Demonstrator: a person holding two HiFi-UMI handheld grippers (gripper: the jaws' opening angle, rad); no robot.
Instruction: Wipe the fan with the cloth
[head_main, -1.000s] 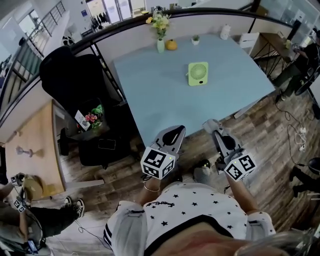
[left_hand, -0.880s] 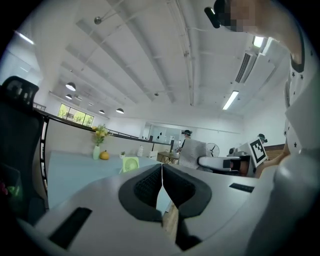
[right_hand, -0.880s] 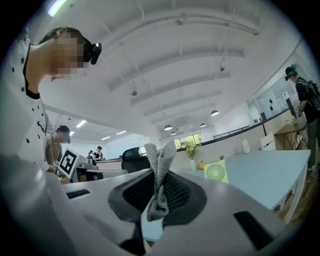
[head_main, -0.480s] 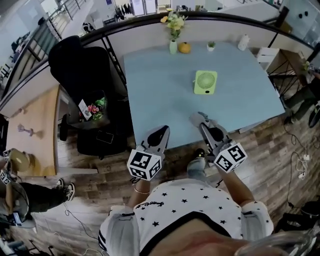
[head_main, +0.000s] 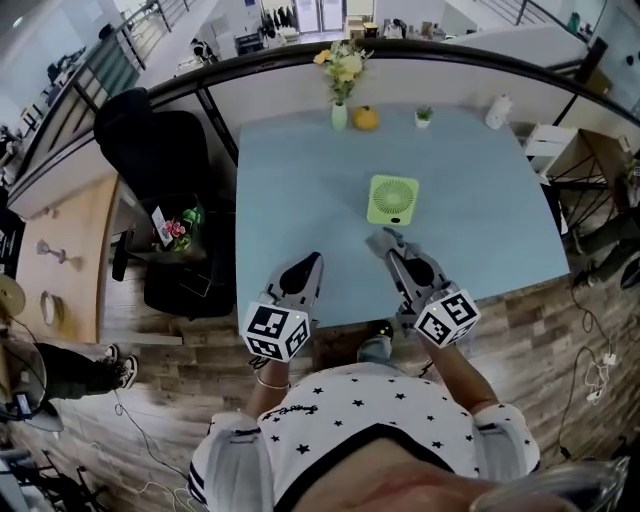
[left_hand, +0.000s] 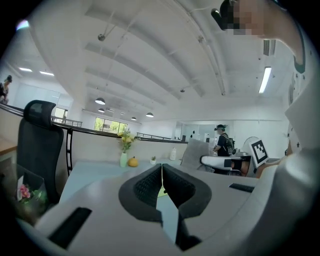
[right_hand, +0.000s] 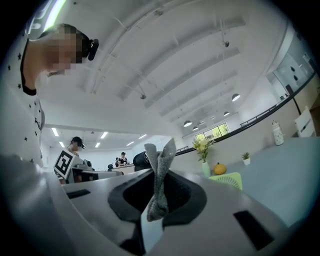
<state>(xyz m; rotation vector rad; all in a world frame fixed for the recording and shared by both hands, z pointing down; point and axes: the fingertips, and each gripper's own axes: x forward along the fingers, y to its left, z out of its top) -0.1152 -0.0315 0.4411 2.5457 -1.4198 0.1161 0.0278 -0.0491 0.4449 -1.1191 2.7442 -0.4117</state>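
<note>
The fan is sitting near the middle of the pale blue table, green, with its round grille showing to the head camera. The right gripper is hovering just short of the fan, its jaws pinching a grey cloth that is sticking up between them in a crumpled fold. The left gripper is hanging over the table's near edge, its jaws pressed together on nothing. Each gripper is carrying a cube printed with black-and-white square markers. Along the far edge a vase of yellow flowers, an orange fruit, a small potted plant and a white bottle are standing.
</note>
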